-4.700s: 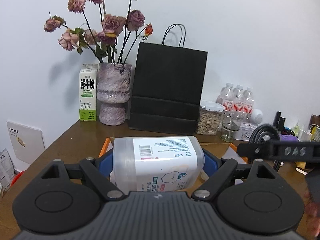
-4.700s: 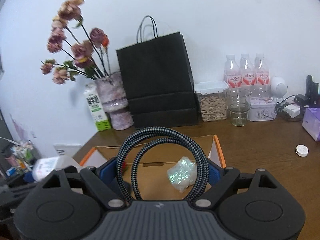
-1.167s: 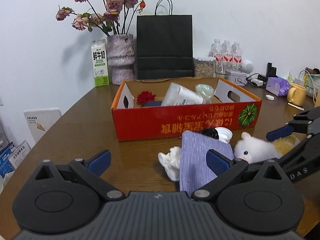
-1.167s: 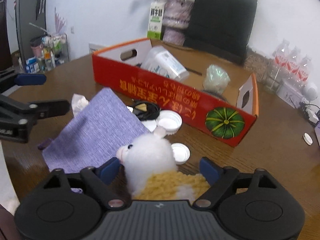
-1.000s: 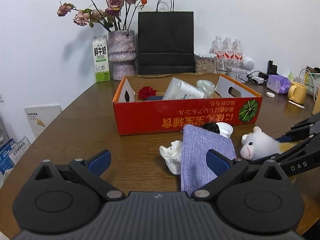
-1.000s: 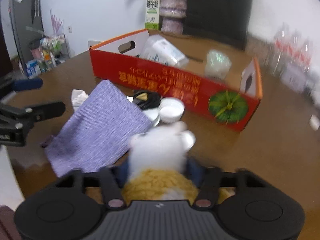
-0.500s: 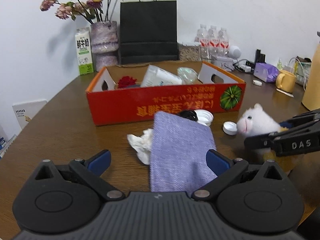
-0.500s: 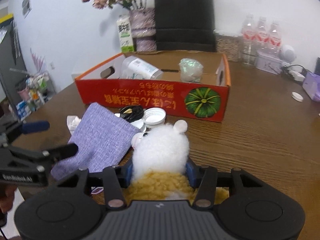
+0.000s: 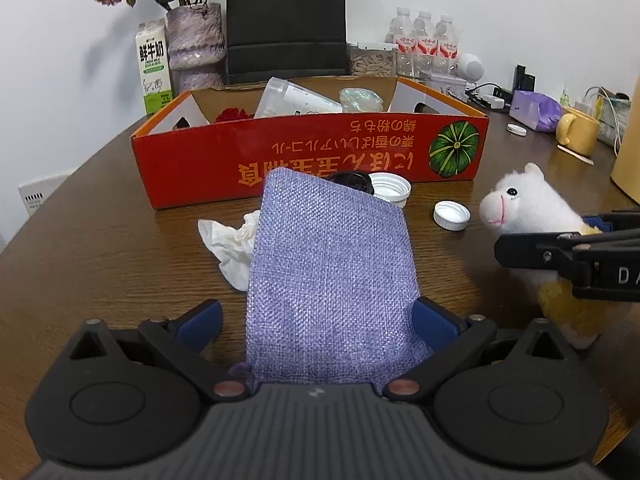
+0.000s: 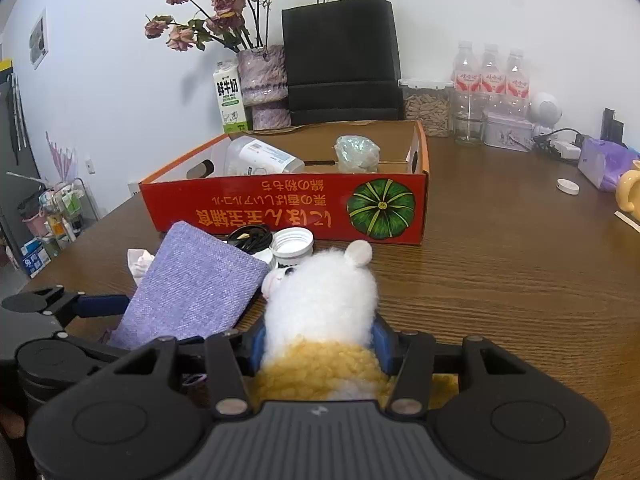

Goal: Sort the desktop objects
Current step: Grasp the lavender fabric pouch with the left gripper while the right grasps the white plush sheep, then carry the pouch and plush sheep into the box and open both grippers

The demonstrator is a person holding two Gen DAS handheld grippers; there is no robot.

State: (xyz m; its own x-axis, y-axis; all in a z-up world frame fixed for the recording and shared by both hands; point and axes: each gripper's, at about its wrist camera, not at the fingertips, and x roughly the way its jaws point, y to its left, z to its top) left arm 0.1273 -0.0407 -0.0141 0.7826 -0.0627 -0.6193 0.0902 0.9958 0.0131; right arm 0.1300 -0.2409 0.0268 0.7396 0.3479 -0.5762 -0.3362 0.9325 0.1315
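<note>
R gripper (image 10: 320, 344) is clamped on the plush (image 10: 320, 300), low centre of its frame; L gripper (image 9: 316, 322) spread wide, pads not touching the pouch (image 9: 330, 276) lying between them at mid-frame. My plan: close L on the pouch's near edge, lift flat, then carry both over the box (image 9: 312, 152) wall at upper centre. Watch the tissue (image 9: 230, 240) just left of the pouch, caps (image 9: 451, 215) and cable (image 10: 250, 237) by the box front. The bottle (image 10: 260, 158) and bag (image 10: 357, 153) already take up box space.

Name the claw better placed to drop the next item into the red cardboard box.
Right claw: already shut on the white-and-yellow plush toy. The left claw is open around the purple woven pouch.
</note>
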